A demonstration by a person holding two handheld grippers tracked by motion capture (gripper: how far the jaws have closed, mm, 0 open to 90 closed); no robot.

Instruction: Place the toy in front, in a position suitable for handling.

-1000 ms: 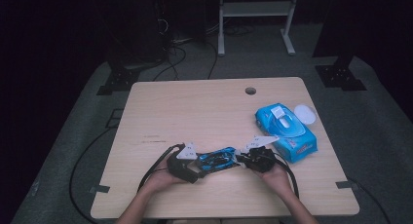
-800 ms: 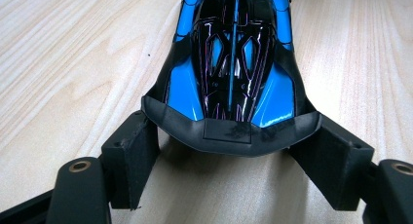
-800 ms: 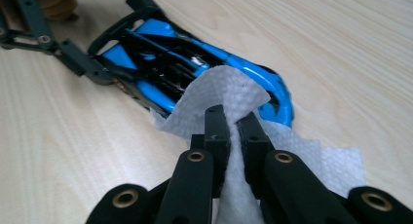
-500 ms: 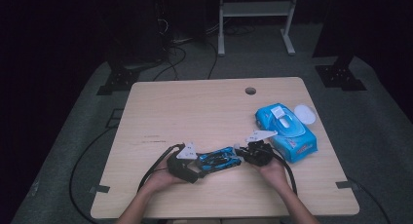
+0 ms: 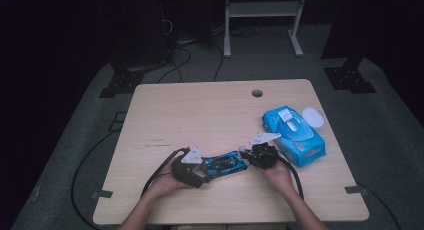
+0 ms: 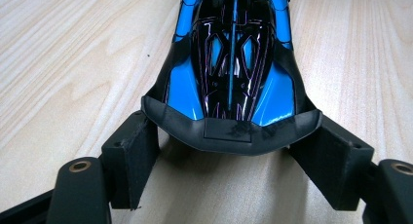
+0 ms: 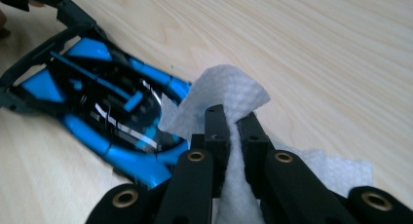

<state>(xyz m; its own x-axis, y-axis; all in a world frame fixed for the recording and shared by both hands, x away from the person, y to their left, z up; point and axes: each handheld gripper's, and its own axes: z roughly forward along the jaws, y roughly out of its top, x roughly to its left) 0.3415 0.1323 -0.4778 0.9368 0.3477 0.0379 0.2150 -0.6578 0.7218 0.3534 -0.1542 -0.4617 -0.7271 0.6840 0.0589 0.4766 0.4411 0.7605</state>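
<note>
I judge the toy car [image 5: 226,164], low in the middle of the high view between my two grippers, to be light, hard and glossy, so likely slippery and with a fragile rear wing; the left gripper [image 6: 229,151] is clamped across that wing at the bottom of its own view, which seems the only square hold. The wipe [image 7: 229,104] is soft and limp, and the right gripper [image 7: 233,119] has it pinched tight. The right gripper view shows the wipe touching the car's nose, while the high view adds the blue wipe pack [image 5: 295,135] right of centre.
</note>
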